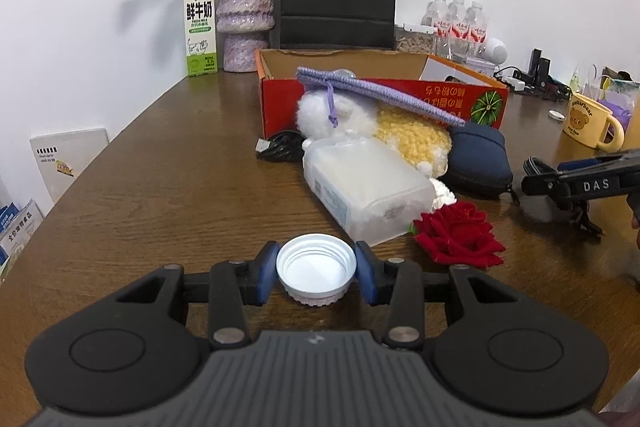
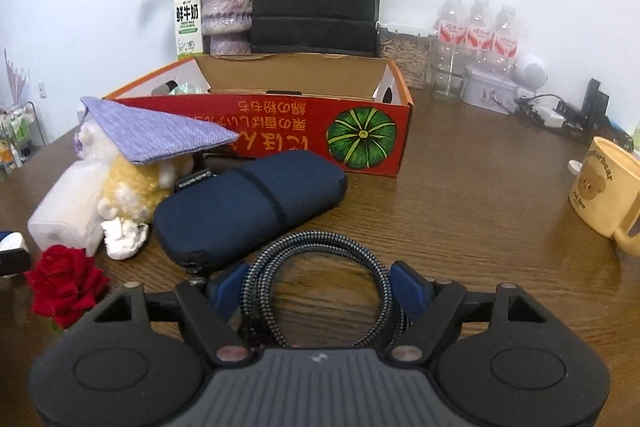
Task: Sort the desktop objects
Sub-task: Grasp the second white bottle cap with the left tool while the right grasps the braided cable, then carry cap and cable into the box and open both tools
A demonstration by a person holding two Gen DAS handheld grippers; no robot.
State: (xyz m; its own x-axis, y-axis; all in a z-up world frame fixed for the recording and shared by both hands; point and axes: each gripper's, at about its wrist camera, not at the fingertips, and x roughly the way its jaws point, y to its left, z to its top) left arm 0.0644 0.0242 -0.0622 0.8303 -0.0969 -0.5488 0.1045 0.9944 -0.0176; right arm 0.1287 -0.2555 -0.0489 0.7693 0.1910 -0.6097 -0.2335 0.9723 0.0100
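Right wrist: coiled cable (image 2: 320,267) just beside navy pouch (image 2: 248,203).

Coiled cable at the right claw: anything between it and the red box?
Yes. The navy pouch lies on the table between the coiled cable and the red box. The path is clear only to the pouch's right, or over it. The right claw straddles the coil.

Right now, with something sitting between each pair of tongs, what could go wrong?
1. The left tongs pinch a smooth white cap only at its rim; it might pop out.
2. The coiled cable lies loose between the right tongs; a loop could slip free.
3. The purple pouch rests tilted on the plush toy; a nudge may topple it.
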